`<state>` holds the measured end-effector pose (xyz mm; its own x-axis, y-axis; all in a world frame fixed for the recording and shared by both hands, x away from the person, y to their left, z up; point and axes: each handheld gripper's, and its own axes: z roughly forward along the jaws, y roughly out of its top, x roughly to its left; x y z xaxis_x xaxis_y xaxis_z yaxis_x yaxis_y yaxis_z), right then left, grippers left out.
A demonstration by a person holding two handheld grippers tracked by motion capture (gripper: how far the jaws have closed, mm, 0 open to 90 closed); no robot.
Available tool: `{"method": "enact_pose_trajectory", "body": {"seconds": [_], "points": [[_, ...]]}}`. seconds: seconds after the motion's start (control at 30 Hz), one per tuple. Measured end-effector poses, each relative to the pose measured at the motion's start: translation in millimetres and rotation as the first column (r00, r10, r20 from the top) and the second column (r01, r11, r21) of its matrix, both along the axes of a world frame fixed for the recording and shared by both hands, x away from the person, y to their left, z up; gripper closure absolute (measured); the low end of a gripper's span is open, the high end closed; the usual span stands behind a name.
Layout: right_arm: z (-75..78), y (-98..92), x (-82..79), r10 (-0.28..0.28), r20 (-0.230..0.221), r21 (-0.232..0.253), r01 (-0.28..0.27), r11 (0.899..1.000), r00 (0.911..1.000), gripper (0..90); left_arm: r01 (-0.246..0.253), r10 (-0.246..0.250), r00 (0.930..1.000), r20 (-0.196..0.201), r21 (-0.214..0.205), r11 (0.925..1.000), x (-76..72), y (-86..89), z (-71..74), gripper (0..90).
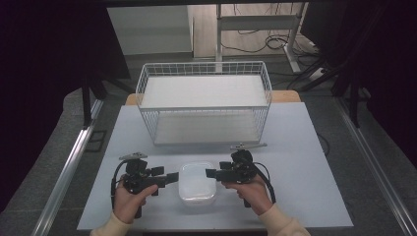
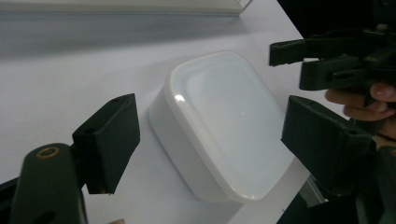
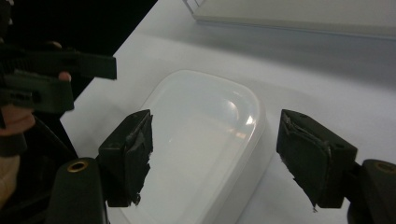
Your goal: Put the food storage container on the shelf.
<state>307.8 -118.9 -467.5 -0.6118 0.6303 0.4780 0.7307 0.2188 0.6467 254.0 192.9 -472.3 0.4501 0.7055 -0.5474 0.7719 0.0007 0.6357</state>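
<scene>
White plastic, lidded and blank of any writing, the box (image 1: 197, 183) sits on the table (image 1: 295, 147) near its front edge, between the two grippers; its contents cannot be seen through the lid. Behind it stands a white wire basket (image 1: 204, 105) with two flat shelves, both bare. The left gripper (image 1: 169, 179) points at the box from one side with jaws spread, gripping nothing. The right gripper (image 1: 210, 173) faces it from the other side, likewise spread and empty.
</scene>
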Motion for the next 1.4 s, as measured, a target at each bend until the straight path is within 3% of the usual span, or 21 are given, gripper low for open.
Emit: {"method": "enact_pose_trajectory", "body": {"seconds": [0.07,0.23,0.4,0.57,0.73,0.83,0.93,0.97,1.17,1.4], "points": [[-6.2,1.0,1.2,-0.006,-0.019,-0.004,0.006,1.000,0.9998,27.8,0.006,-0.007,0.9989,-0.045,-0.039,0.9992,4.3,-2.8,-5.8,19.6],[-9.4,1.0,-1.4,0.004,-0.026,-0.007,-0.004,1.000,0.9996,29.6,0.017,-0.023,0.9948,-0.099,-0.059,0.9981,9.9,-9.8,-15.8,20.7],[-12.9,0.7,-2.8,0.011,-0.034,-0.011,-0.011,1.000,0.9994,31.5,0.028,-0.035,0.9928,-0.114,-0.057,0.9980,11.8,-14.6,-21.1,24.8],[-23.2,0.7,-2.6,0.002,-0.082,-0.003,-0.002,1.000,0.9966,35.7,0.043,-0.055,0.9878,-0.145,-0.085,0.9954,13.0,-16.8,-29.2,32.0],[-26.2,0.8,-3.9,0.001,-0.089,-0.002,-0.001,1.000,0.9960,40.0,0.040,-0.051,0.9892,-0.137,-0.085,0.9956,10.8,-18.5,-31.1,41.9],[-28.8,-0.1,-4.4,0.002,-0.116,0.026,0.001,1.000,0.9932,45.5,0.036,-0.053,0.9862,-0.157,-0.105,0.9938,10.6,-18.1,-36.6,43.9],[-31.8,-2.6,-4.5,-0.015,-0.125,0.035,0.020,0.999,0.9921,52.3,0.019,-0.035,0.9864,-0.161,-0.102,0.9946,10.1,-17.3,-37.8,49.5],[-30.9,-5.7,-4.4,-0.027,-0.126,0.051,0.033,0.998,0.9916,59.7,0.010,-0.024,0.9872,-0.158,-0.094,0.9955,9.5,-17.3,-38.1,53.2],[-30.9,-12.1,-7.2,-0.046,-0.161,0.093,0.061,0.994,0.9858,65.7,-0.004,-0.011,0.9890,-0.148,-0.099,0.9951,7.5,-16.2,-37.4,60.3],[-27.5,-15.5,-15.1,-0.062,-0.158,0.129,0.083,0.988,0.9855,71.2,-0.004,-0.006,0.9938,-0.111,-0.098,0.9952,-0.1,-12.2,-31.4,67.9]]}}
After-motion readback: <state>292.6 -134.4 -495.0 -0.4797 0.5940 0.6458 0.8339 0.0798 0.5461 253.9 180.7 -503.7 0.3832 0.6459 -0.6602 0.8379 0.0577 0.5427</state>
